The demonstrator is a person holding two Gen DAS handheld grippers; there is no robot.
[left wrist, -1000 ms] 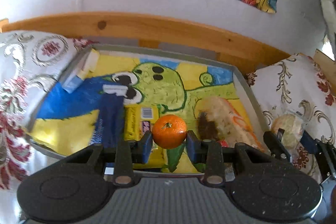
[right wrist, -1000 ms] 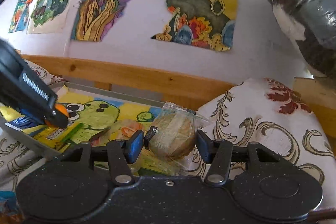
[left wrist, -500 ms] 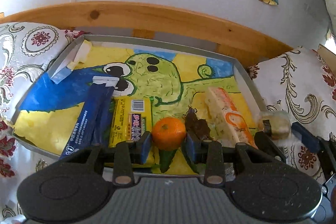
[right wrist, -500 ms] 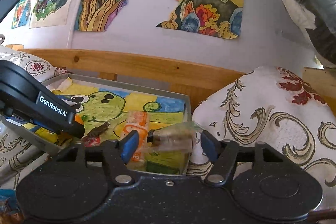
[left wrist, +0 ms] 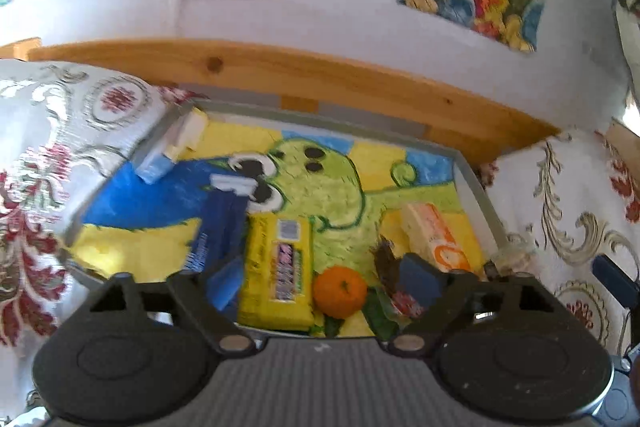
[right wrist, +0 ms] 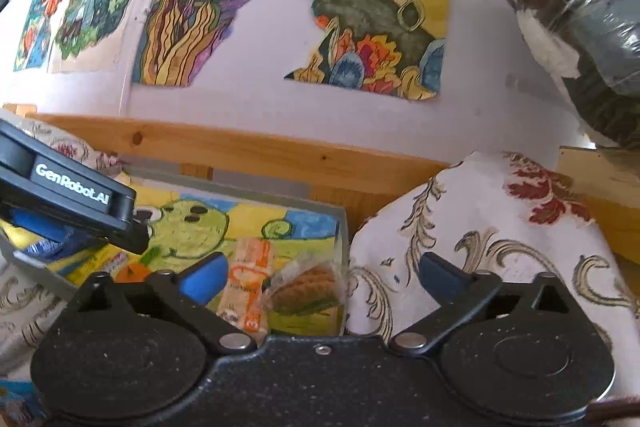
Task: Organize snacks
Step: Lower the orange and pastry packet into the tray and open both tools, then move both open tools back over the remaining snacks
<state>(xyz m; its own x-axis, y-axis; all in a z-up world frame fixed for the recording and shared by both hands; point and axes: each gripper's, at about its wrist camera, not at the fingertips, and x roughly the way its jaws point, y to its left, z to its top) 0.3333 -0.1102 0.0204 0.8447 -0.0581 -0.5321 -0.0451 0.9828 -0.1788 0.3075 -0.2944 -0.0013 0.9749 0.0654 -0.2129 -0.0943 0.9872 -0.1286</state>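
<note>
Lying in tray (left wrist: 478,187): tangerine (left wrist: 340,291), biscuits (right wrist: 306,285).

Bright daylight, motion blur, fisheye-warped edges

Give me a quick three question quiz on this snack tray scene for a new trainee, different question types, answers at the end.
1. True or false: the left gripper is shut on the orange.
2. Multiple choice: where does the clear packet of biscuits lie? A) in the tray's corner by the patterned cloth; B) on the cloth outside the tray; C) held in the right gripper.
3. Fill in: the yellow packet lies between the orange and the ____ packet.

Key
1. False: both jaws stand wide apart and the orange lies in the tray.
2. A.
3. Blue.
</note>
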